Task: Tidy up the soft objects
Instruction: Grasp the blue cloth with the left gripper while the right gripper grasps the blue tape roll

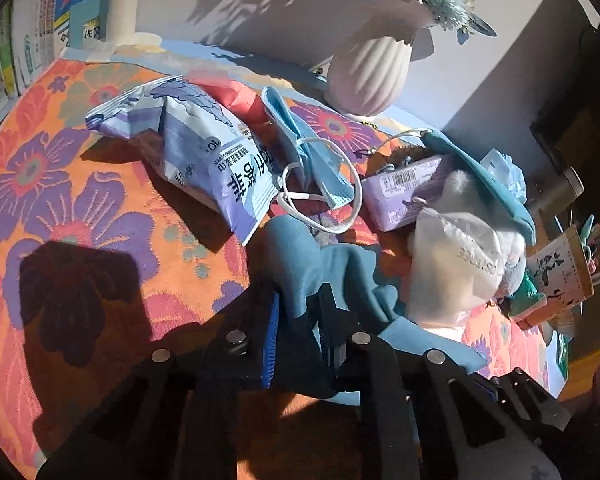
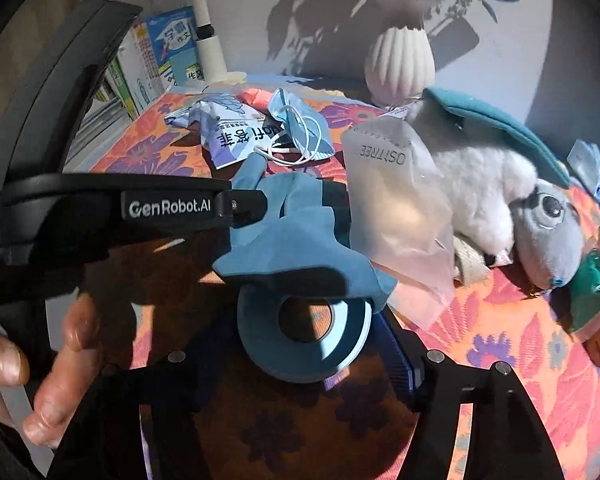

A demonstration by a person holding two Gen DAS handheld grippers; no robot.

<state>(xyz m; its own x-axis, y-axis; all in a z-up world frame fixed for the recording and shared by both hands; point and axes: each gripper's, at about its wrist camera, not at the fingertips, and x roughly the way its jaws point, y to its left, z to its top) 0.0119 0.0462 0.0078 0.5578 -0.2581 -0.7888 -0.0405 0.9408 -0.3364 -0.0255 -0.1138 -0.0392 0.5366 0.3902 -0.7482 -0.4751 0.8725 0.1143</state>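
Books [image 1: 40, 12] stood upright at the far left edge of the orange-and-purple floral-clothed surface [image 1: 60, 184].
Pale blue-and-lilac wet-wipes packet [image 1: 192, 148]: lay flat, left of centre, a pink-red item [image 1: 236, 96] behind it.
Light blue disposable face mask [image 1: 312, 156]: crumpled beside the packet, white ear loops trailing.
Teal-blue soft cloth [image 1: 300, 276]: draped over and pinched between the left gripper's [image 1: 296, 328] pressed-together fingers; in the right wrist view it hung over a blue tape roll [image 2: 304, 336].
Right gripper [image 2: 312, 344]: spread wide around the tape roll; whether either finger touched it could not be told.
White ribbed vase [image 1: 370, 72]: at the back, holding blue flowers.
Lilac tissue pack [image 1: 404, 192]; frosted translucent pouch [image 2: 396, 216]; grey-and-white plush toy [image 2: 500, 200] with teal fin, lying at right.
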